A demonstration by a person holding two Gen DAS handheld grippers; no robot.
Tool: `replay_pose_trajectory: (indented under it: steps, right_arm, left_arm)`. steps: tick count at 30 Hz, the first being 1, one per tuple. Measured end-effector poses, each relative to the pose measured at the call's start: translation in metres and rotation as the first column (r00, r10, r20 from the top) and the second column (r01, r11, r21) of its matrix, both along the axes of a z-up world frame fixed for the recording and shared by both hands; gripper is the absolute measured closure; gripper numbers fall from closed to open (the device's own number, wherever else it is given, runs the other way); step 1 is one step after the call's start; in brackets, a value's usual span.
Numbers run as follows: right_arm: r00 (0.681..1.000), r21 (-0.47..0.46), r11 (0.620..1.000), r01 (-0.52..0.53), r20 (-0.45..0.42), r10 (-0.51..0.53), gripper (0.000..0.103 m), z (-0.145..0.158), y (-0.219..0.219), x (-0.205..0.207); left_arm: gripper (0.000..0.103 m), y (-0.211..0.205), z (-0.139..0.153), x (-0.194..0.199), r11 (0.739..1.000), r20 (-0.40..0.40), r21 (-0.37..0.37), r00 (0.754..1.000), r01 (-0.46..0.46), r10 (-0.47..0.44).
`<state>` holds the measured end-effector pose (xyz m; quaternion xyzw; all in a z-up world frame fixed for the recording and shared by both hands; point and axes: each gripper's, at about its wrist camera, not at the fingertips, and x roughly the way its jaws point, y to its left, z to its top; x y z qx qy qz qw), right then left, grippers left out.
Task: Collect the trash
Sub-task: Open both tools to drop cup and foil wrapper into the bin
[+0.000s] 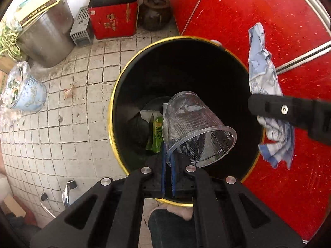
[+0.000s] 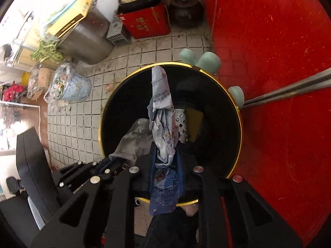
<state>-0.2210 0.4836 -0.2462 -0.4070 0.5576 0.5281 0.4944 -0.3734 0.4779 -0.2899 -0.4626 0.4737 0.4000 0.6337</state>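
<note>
Over the black gold-rimmed bin [image 1: 115, 111]: left gripper [image 1: 168, 163] jaws pinch clear plastic cup [image 1: 194, 128] rim; right gripper [image 2: 166, 165], 3 o'clock, jaws clamp crumpled blue wrapper [image 2: 163, 128], both poised for dropping.

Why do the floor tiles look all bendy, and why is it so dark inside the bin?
Both views: the fisheye lens curves the tiles near the edges. Left view: the bin is black inside and shaded, though the cup catches light. Right view: the wrapper looks slightly blurry.
</note>
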Motion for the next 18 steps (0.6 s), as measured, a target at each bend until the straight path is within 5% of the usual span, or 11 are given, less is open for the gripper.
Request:
replay_pose_trajectory:
  steps: [6, 7, 8, 9, 10, 12, 14, 18]
  right_arm:
    - [0.999, -0.023, 0.999, 0.039, -0.007, -0.039, 0.083, -0.027, 0.013, 0.009]
    - [0.998, -0.024, 0.998, 0.056, -0.023, -0.057, 0.073, -0.026, 0.013, 0.009]
    - [0.997, -0.023, 0.997, 0.07, -0.03, -0.071, 0.047, -0.024, 0.014, 0.01]
    - [0.996, -0.011, 0.997, 0.083, -0.037, -0.083, 0.033, -0.018, 0.015, 0.009]
    - [0.995, 0.006, 0.996, 0.086, -0.045, -0.086, 0.025, -0.011, 0.016, 0.008]
    - [0.996, 0.038, 0.997, 0.07, -0.058, -0.068, 0.023, 0.004, 0.018, 0.0]
    - [0.995, 0.093, 0.994, 0.061, -0.079, -0.054, 0.007, 0.039, 0.017, -0.01]
    - [0.99, 0.235, 0.968, 0.087, -0.131, -0.057, 0.007, 0.137, -0.008, -0.009]
  left_arm:
    - [0.098, 0.003, -0.015, 0.006, 1.0, 0.032, -0.027, 0.999, -0.007, 0.008]
    - [0.096, 0.002, -0.013, 0.005, 1.0, 0.027, -0.022, 1.0, -0.015, 0.016]
    - [0.07, 0.001, -0.009, 0.003, 1.0, 0.023, -0.021, 1.0, -0.018, 0.018]
    - [0.031, 0.0, -0.005, 0.0, 1.0, 0.022, -0.018, 0.999, -0.025, 0.025]
    - [0.016, -0.003, 0.005, -0.006, 0.999, 0.017, 0.012, 0.999, -0.044, 0.044]
    - [0.012, -0.01, 0.027, -0.017, 0.994, 0.012, 0.074, 0.997, -0.074, 0.074]
    - [0.009, -0.018, 0.054, -0.03, 0.991, 0.022, 0.097, 0.995, -0.096, 0.094]
    - [0.007, -0.041, 0.127, -0.04, 0.966, -0.054, 0.244, 0.993, -0.089, 0.105]
